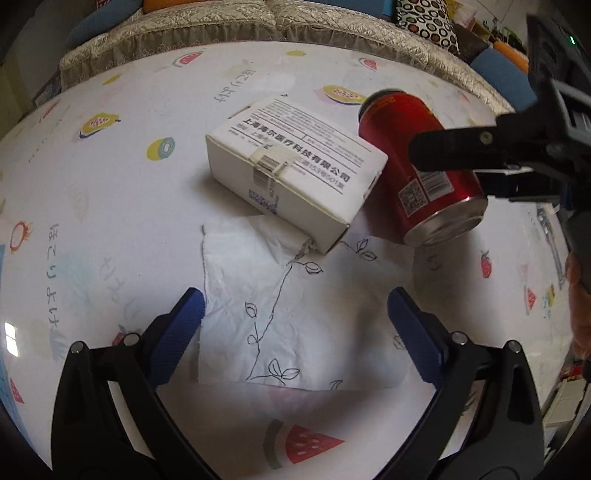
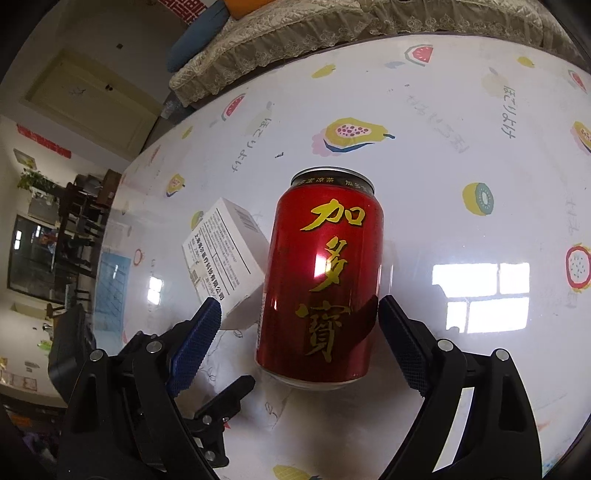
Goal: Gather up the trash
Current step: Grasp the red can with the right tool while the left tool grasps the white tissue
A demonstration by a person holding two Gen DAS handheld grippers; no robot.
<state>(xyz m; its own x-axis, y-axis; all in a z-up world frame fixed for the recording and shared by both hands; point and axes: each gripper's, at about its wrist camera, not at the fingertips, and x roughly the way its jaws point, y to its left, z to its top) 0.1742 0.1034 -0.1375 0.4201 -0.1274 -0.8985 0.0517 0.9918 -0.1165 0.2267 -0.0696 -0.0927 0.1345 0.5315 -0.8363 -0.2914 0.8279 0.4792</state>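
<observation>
A red drink can [image 1: 417, 162] [image 2: 321, 280] stands tilted on the fruit-print table, next to a white cardboard box [image 1: 291, 166] [image 2: 225, 266]. A white paper napkin [image 1: 291, 314] with a leaf drawing lies flat in front of the box. My left gripper [image 1: 295, 321] is open, its blue pads on either side of the napkin, just above it. My right gripper [image 2: 299, 328] is open around the can's lower half; its right pad is close to the can, its left pad is apart from it. In the left wrist view a black finger [image 1: 450, 147] of the right gripper crosses the can.
The table [image 1: 110, 221] is covered with a glossy white fruit-print cloth. A sofa with a lace cover [image 1: 207, 33] and cushions runs along the far edge. A door and dark furniture [image 2: 74, 229] stand beyond the table's left side.
</observation>
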